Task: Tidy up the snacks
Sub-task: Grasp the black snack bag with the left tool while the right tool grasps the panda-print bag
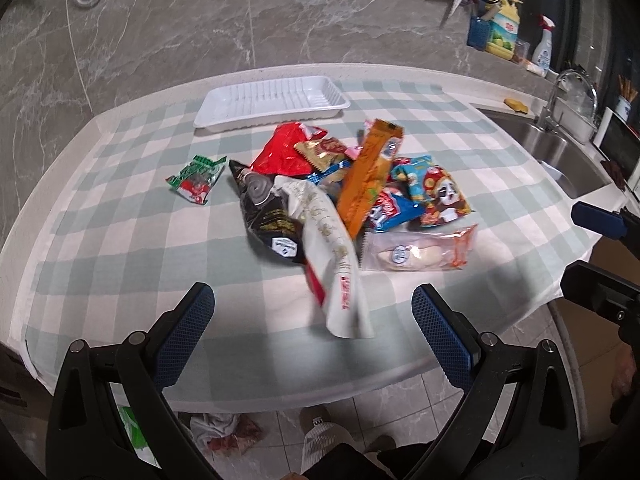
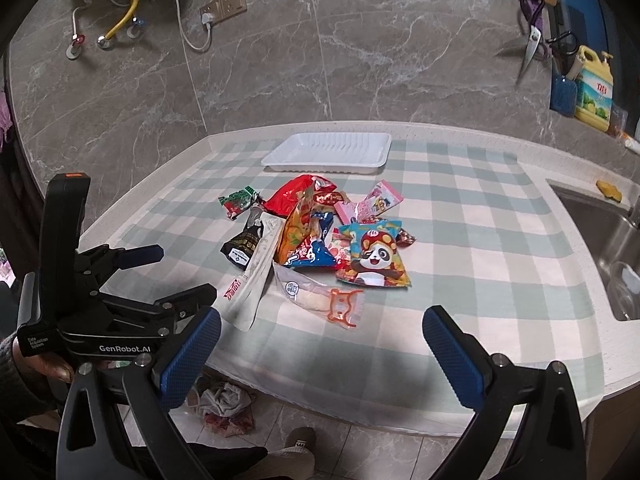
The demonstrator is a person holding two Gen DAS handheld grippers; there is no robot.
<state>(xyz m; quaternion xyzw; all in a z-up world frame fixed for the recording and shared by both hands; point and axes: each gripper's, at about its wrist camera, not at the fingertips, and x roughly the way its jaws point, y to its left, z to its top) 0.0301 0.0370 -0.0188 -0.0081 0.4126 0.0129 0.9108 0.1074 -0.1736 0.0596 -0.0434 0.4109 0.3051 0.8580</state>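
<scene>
Snacks are lying in a loose heap point(image 1: 352, 192) at frame centre in both views, on the checked cloth over the table point(image 1: 120, 216). A white tray point(image 1: 272, 102) is sitting empty just beyond the heap, toward upper centre. One green packet point(image 1: 197, 178) is lying apart at the heap's left.

Handling, as I am judging it: all of these are looking light, with thin crinkly film, slippery, and soft. Contents are probably brittle, so I am planning a gentle squeeze. The packs are overlapping, so pulling one may drag its neighbours.

- White pack point(image 1: 336, 264): long, limp, pointing toward me at the left wrist view's lower centre. I am favouring the near end or a pinch across its middle.
- Clear pack point(image 1: 416, 250): flat on the cloth at the heap's near right; the sealed orange edge is offering a grip.
- Panda pack point(image 2: 376, 256): puffed, resting on top, so I am thinking of taking a sealed edge.

My left hand-held gripper point(image 1: 312, 320) is hovering over the near table edge, jaws spread wide, holding nothing and touching nothing. My right hand-held gripper point(image 2: 320, 338) is likewise gaping wide and empty, poised over the near cloth short of the clear pack.
</scene>
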